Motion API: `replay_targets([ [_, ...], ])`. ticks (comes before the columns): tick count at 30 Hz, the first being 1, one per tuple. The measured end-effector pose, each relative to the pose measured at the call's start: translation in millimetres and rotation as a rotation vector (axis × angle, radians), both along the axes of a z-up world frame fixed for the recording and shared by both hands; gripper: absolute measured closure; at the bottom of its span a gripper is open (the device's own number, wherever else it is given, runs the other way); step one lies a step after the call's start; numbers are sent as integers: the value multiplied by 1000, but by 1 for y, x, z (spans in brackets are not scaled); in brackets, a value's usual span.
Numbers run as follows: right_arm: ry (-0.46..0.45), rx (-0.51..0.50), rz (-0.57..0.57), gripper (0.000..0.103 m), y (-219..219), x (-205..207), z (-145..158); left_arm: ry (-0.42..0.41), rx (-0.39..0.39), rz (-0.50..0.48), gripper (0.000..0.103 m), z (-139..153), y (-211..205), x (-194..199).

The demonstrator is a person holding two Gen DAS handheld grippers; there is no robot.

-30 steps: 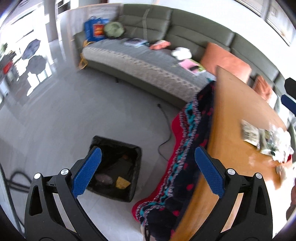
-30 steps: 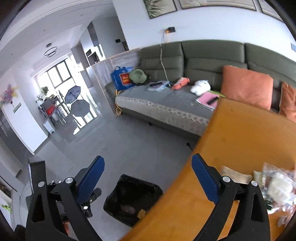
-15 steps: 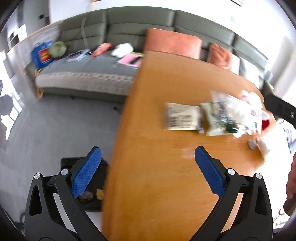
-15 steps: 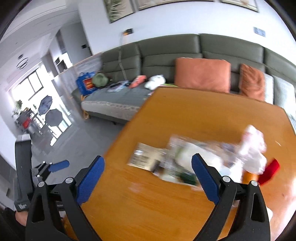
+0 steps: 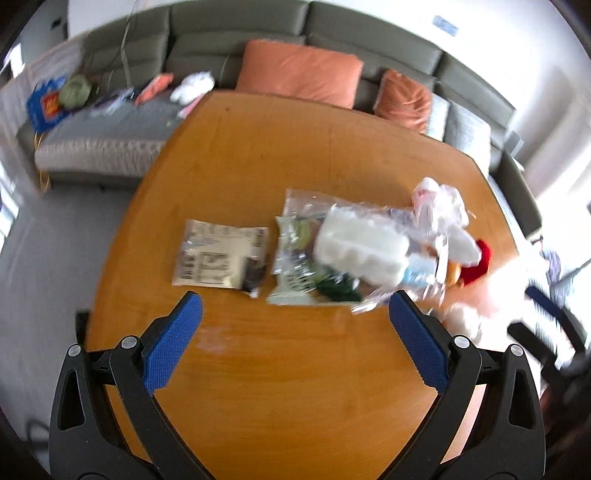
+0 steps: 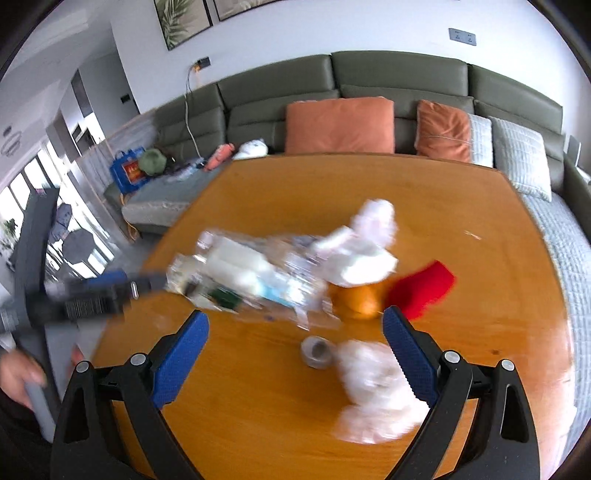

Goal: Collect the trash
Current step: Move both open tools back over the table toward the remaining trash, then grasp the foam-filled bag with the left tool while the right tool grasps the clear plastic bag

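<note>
I saw a green sofa (image 6: 369,77) with orange cushions (image 6: 340,125) behind the wooden table (image 6: 332,199), framed pictures (image 6: 183,20) on white wall.

One table (image 5: 258,369) — on it one flat packet (image 5: 218,258), one clear bag (image 5: 332,251), one red wrapper (image 6: 421,288), perhaps two tissue wads (image 6: 373,391) — blurred; two orange cushions (image 6: 340,123) at 12 o'clock.

motion blur smears the trash pile (image 6: 280,273) beyond identifying.

L gripper (image 5: 291,310) jaws wide, R gripper (image 6: 293,332) same
</note>
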State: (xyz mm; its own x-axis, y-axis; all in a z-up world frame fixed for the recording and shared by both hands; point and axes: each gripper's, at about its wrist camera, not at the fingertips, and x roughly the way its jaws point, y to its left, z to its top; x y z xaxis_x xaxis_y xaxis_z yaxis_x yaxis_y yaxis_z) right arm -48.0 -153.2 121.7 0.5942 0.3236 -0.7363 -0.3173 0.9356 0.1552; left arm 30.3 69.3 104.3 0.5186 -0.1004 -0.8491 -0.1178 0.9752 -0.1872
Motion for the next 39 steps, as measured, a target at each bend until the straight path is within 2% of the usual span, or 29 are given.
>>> replay_targets([
  [7,75,-48,33,8,-39,8,-32,122,-122,229,5,-6,-17,36],
  [10,104,-49,56,8,-49,12,-44,157,-119,284,5,-9,-27,51],
  [19,146,-68,113,8,-58,24,-66,269,-104,308,5,-39,-48,85],
  [26,219,-105,150,10,-54,33,-86,294,-134,278,6,-53,-48,93],
  [28,246,-108,161,31,-52,32,-91,278,-136,245,9,-52,-49,94],
  [29,262,-106,167,36,-51,32,-94,270,-139,226,13,-50,-49,93],
  [30,280,-104,175,49,-49,31,-96,260,-141,206,16,-49,-50,93],
  [31,276,-104,174,50,-49,30,-96,247,-135,182,19,-48,-51,92],
  [34,267,-111,162,55,-46,27,-93,226,-138,133,35,-46,-51,89],
  [35,264,-110,154,55,-46,24,-91,217,-148,115,45,-45,-50,88],
  [39,249,-94,142,55,-44,13,-81,190,-150,54,54,-43,-51,83],
])
